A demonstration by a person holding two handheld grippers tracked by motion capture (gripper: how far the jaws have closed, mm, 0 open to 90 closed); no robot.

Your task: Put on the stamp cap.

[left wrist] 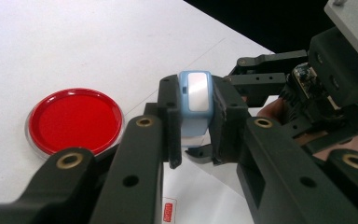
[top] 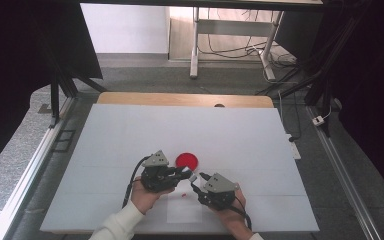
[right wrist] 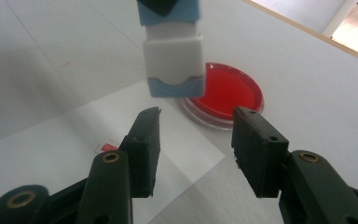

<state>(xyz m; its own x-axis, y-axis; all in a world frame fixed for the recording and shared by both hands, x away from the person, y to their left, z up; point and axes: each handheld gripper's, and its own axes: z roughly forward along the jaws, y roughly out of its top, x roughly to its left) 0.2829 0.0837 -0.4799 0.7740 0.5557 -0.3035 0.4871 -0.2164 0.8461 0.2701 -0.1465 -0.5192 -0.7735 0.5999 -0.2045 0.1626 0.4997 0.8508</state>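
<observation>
High view: glossy round red dish.

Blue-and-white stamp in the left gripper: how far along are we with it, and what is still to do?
Done: the left gripper is clamped on the blue-and-white stamp and holds it off the table, beside the red dish. In hand: the right gripper sits just below the stamp's lower end, jaws apart and not touching it. Left, probably: grip or pull that end; nothing looks printed on the white sheet yet.

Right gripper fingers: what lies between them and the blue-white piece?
Nothing: in the right gripper view, the right gripper stands open just below the blue-white piece, with a bare gap between.
</observation>
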